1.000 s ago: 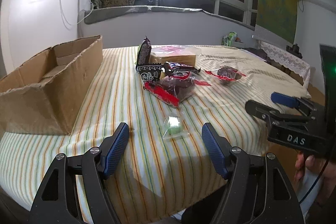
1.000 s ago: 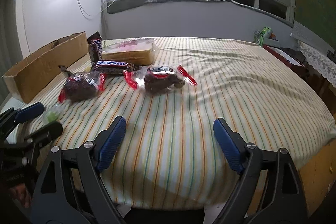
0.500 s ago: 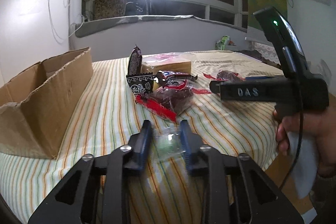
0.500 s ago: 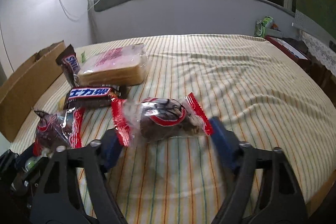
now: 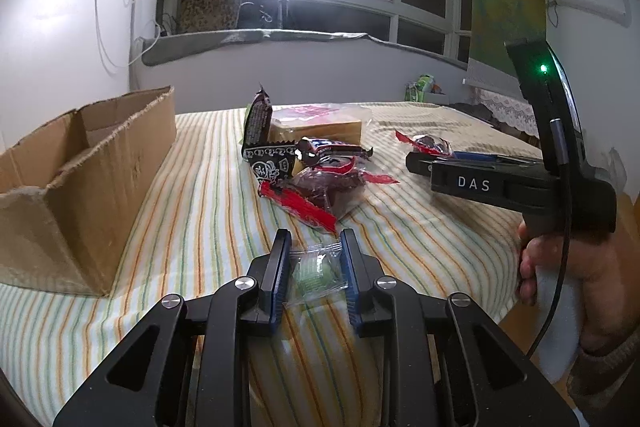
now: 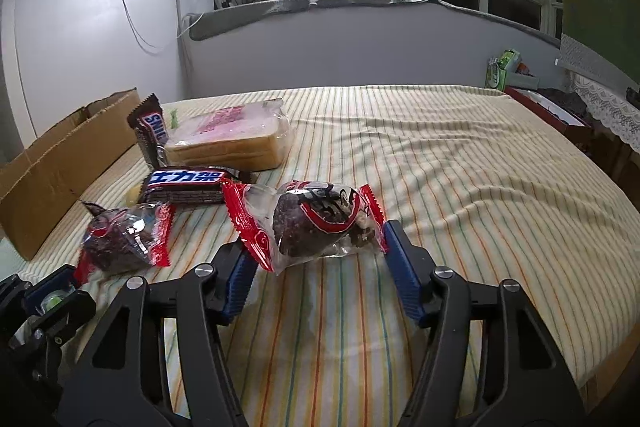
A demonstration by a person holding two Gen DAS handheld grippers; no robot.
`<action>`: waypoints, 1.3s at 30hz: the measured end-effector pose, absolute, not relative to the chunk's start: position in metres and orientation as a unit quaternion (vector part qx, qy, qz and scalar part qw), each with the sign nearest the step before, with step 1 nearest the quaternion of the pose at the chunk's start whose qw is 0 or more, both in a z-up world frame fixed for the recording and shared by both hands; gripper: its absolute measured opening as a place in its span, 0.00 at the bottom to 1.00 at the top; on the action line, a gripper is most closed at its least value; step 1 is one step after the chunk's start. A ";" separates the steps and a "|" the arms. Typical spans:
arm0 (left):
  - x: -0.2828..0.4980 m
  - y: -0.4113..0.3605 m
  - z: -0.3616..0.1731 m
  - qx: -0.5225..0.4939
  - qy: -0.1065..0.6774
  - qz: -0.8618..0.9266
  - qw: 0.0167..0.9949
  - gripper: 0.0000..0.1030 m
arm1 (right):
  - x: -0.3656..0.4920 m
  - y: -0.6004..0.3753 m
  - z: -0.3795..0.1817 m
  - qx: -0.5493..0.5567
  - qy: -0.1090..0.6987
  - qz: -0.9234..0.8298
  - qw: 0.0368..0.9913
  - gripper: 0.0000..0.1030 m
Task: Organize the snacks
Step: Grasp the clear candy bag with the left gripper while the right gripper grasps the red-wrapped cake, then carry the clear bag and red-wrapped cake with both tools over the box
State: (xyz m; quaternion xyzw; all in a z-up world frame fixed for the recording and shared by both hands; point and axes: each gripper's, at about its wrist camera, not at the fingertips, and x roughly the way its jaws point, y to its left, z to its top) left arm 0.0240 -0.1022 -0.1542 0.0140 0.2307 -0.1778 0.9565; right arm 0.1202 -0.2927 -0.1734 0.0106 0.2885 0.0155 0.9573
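My left gripper point(image 5: 315, 241) is shut on a small green candy in a clear wrapper point(image 5: 314, 271), low over the striped cloth near the table's front edge. My right gripper point(image 6: 316, 239) is closing, and a dark cake in a clear, red-ended wrapper point(image 6: 316, 223) lies on the cloth between its blue pads. The wrapper's crimped ends reach both pads, but I see no squeeze. A second cake of that kind point(image 6: 120, 239) lies to its left. The left gripper point(image 6: 52, 297) shows at the bottom left of the right wrist view.
An open cardboard box point(image 5: 80, 167) stands at the left. Behind the cakes lie a bagged stack of bread slices point(image 6: 228, 139), two Snickers bars point(image 6: 184, 183) and a black patterned packet point(image 5: 268, 163). The striped cloth point(image 6: 440, 187) stretches right. A hand point(image 5: 560, 267) holds the right tool.
The left jaws came together on the green candy. The right gripper moved forward up to the red-ended cake, and its jaws narrowed around it.
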 end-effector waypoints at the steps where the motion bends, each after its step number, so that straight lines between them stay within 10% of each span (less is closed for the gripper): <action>1: 0.021 -0.103 -0.153 0.016 0.229 -0.179 0.957 0.22 | 0.117 -0.293 -0.172 0.011 0.286 0.015 0.958 0.61; 25: -0.009 -0.104 -0.125 0.023 0.193 -0.176 0.965 0.22 | 0.069 -0.292 -0.139 0.011 0.245 0.017 0.969 0.60; 39: -0.012 -0.046 -0.031 -0.020 0.083 -0.139 0.987 0.22 | 0.052 -0.240 -0.029 -0.052 0.149 0.027 0.987 0.60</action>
